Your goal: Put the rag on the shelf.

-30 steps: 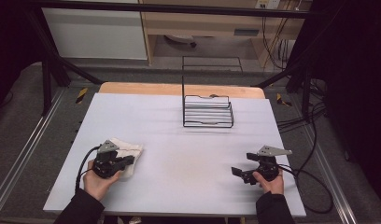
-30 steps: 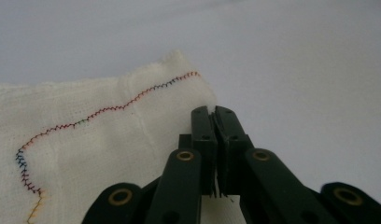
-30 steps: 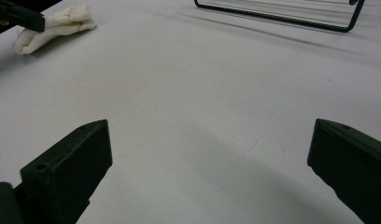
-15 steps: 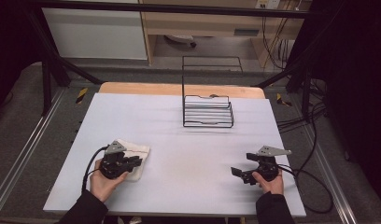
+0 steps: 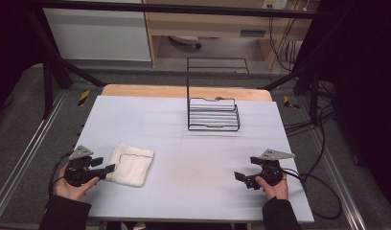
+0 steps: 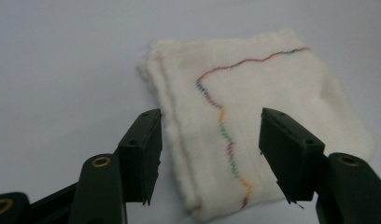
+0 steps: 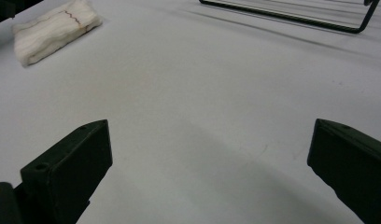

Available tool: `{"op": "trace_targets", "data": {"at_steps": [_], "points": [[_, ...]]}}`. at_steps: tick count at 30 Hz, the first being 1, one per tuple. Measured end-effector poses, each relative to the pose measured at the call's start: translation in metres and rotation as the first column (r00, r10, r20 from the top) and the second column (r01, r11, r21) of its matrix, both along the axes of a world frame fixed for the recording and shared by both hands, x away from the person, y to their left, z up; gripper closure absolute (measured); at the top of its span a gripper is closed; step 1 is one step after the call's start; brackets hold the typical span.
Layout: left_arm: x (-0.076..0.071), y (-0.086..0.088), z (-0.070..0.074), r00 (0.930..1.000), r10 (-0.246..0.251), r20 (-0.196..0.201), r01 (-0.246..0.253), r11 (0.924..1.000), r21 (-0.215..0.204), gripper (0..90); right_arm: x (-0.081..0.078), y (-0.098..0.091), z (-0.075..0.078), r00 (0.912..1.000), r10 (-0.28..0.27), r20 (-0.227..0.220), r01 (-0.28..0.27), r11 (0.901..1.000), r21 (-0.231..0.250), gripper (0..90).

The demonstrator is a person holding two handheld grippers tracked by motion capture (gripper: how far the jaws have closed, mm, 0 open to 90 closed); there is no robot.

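A folded white cloth (image 5: 131,164) with a line of coloured stitching lies flat on the pale table (image 5: 193,153) at the front left. My left gripper (image 5: 104,166) is at the cloth's left edge, pointing at it. In the left gripper view its jaws have just been opening. They now stand apart over the cloth's (image 6: 263,79) near end without pressing on it, so the left gripper (image 6: 212,119) is open. My right gripper (image 5: 247,168) rests at the front right, open wide (image 7: 209,135) over bare table. It faces the distant cloth (image 7: 55,28).
A black wire rack (image 5: 213,115) stands at the back centre of the table and also appears as the rack (image 7: 291,16) in the right gripper view. Cables (image 5: 318,182) trail off the table's right side. Metal frame rails run along both sides.
The left gripper has opened, let go of the cloth and drawn back to the left. The cloth now lies spread flat to its right. The right hand has not moved.
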State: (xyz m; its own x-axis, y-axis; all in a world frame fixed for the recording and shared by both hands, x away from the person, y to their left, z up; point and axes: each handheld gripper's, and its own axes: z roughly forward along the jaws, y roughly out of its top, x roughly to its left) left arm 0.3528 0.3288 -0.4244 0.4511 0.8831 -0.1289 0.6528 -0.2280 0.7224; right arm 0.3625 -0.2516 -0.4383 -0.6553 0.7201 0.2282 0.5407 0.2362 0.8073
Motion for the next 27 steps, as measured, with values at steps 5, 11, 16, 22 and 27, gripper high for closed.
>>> {"op": "trace_targets", "data": {"at_steps": [5, 11, 16, 22, 27], "points": [[0.003, 0.005, -0.009, 0.9983, 0.029, -0.051, -0.029, 0.9996, 0.000, 50.9, 0.002, 0.015, 0.003, 0.9999, 0.014, 0.007, -0.014, 0.9999, -0.010, 0.5], [0.006, 0.005, -0.015, 0.9964, 0.016, -0.083, -0.017, 0.9998, -0.009, 62.8, 0.007, 0.040, 0.009, 0.9991, 0.038, 0.020, -0.038, 0.9991, -0.020, 0.5], [0.006, 0.001, -0.016, 0.9950, 0.003, -0.100, -0.003, 1.0000, 0.001, 67.7, 0.012, 0.064, 0.013, 0.9976, 0.065, 0.025, -0.064, 0.9973, -0.037, 0.5], [0.006, -0.001, -0.016, 0.9914, 0.013, -0.130, -0.015, 0.9998, -0.013, 72.7, 0.024, 0.111, 0.018, 0.9924, 0.118, 0.035, -0.116, 0.9920, -0.050, 0.9], [0.007, -0.003, -0.014, 0.9902, 0.004, -0.140, -0.004, 1.0000, 0.002, 78.8, 0.036, 0.156, 0.020, 0.9871, 0.156, 0.038, -0.153, 0.9859, -0.068, 2.0]]}}
